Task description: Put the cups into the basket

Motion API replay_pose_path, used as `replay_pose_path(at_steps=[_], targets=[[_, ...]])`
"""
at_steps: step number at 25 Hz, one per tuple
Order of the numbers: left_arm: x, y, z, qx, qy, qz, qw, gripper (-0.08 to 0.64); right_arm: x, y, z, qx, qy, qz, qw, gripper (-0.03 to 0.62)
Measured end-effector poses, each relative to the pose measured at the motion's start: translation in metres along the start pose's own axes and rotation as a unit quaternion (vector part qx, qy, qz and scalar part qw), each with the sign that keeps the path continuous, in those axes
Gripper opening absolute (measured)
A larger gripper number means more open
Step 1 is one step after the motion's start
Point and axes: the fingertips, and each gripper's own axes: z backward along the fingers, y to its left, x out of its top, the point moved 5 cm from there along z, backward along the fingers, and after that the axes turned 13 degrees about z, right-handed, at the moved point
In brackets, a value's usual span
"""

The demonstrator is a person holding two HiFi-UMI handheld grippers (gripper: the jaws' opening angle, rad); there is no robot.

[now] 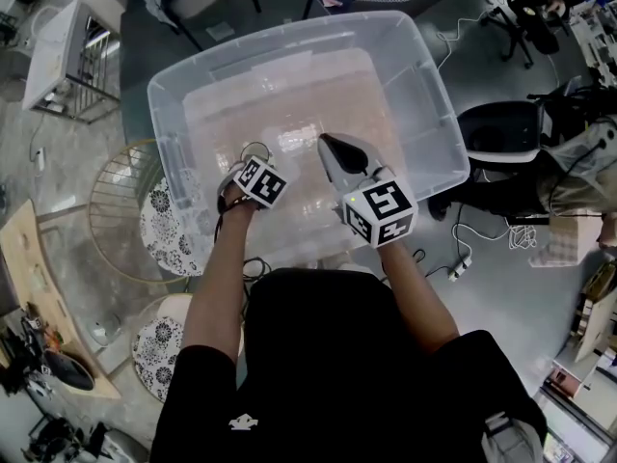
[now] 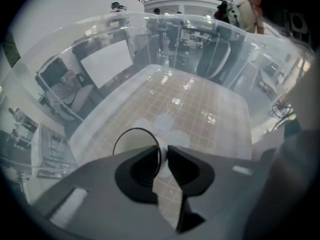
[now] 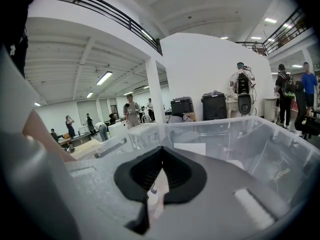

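Observation:
A large clear plastic bin [image 1: 289, 41] stands on the floor below me, and both grippers reach into it. My left gripper [image 1: 249, 160] [image 2: 163, 151] has a pale cup [image 1: 256, 149] [image 2: 134, 145] with a thin dark rim at its tips. The cup's wall stands between the jaws, next to the left pad, with a slim gap to the right pad. Beyond it, pale round shapes [image 2: 165, 123], perhaps more cups, lie on the bin floor. My right gripper [image 1: 324, 143] [image 3: 161, 151] is shut with nothing in it and hovers over the bin's near right part.
A round wire side table [image 1: 120, 210] with patterned plates stands left of the bin. A black office chair [image 1: 501, 133] sits to the right, with cables [image 1: 463, 254] on the floor beside it. A wooden board [image 1: 34, 278] lies at far left. People stand in the background.

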Motion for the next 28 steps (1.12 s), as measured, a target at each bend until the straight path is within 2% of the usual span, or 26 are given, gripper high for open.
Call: replay_pose_path(at_steps=[12, 17, 20, 22, 28], targets=[[-0.008, -0.001, -0.013, 0.002, 0.018, -0.008, 0.9998, 0.069, -0.002, 0.0, -0.003, 0.001, 0.001, -0.001, 1.0, 0.0], [-0.011, -0.007, -0.018, 0.005, 0.033, -0.025, 0.9992, 0.067, -0.002, -0.002, -0.003, 0.004, 0.002, 0.0, 1.0, 0.0], [-0.017, -0.009, -0.021, -0.004, 0.049, -0.031, 0.9983, 0.095, -0.003, -0.001, -0.003, 0.006, 0.002, 0.0, 1.0, 0.0], [-0.018, -0.011, -0.021, -0.014, 0.054, -0.033, 0.9979, 0.143, -0.003, -0.001, -0.003, 0.006, 0.002, 0.0, 1.0, 0.0], [-0.013, -0.012, -0.012, -0.02, 0.044, -0.036, 0.9982, 0.144, -0.002, -0.001, -0.002, 0.008, 0.001, 0.001, 1.0, 0.0]])
